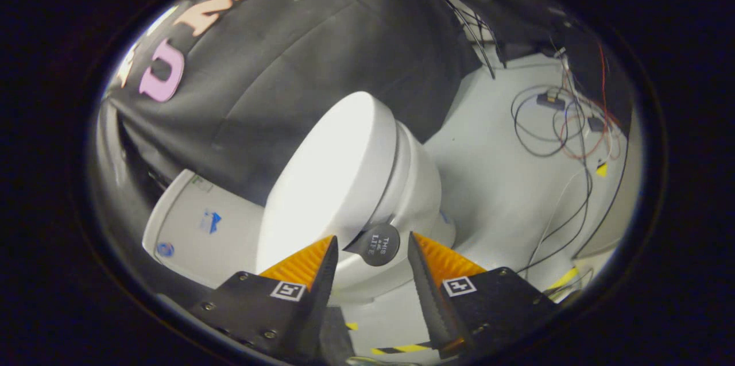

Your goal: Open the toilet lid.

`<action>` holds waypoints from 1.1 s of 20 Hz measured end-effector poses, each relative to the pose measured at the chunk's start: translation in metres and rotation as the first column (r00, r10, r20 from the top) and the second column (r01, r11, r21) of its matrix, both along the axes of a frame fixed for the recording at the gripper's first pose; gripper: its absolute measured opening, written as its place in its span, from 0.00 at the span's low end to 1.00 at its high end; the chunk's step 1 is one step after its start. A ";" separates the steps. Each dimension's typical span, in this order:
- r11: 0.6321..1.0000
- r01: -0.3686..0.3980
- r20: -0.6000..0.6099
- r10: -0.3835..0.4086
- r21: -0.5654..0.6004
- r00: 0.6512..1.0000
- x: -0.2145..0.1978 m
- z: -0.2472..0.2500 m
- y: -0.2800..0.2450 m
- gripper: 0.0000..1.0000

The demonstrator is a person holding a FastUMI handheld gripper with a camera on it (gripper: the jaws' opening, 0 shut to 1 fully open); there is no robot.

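A white tank (198,228) sits off to the left against the black cloth. Right of it the toilet lid (330,179) lies closed over the bowl (419,193). Its dark round tab (378,244) sits between the fingertips of the gripper (372,246), whose jaws stand open, untouching. Cables (565,130) sprawl across the floor (494,182) further right

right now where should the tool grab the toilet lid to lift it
Grip the dark round tab sticking out from the front edge of the closed toilet lid. Come straight ahead: the open tool already has the tab between its fingertips, not yet pressed.
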State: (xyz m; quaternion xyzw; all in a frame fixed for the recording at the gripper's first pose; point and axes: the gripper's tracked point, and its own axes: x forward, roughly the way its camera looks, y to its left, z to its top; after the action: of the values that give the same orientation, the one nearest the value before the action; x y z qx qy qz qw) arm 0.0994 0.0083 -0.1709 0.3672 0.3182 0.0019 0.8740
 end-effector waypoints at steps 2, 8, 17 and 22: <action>0.997 0.036 -0.027 -0.035 0.064 0.999 0.005 -0.007 -0.003 0.59; 0.981 0.056 -0.010 -0.056 0.184 0.998 0.007 -0.002 0.006 0.08; 0.989 0.058 -0.042 -0.052 0.136 0.998 0.005 0.000 0.011 0.02; 0.993 0.043 -0.052 -0.038 0.107 0.998 0.005 0.013 0.014 0.02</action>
State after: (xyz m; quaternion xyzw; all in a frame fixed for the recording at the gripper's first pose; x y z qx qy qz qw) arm 0.1045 0.0227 -0.1581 0.4204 0.3316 -0.0077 0.8446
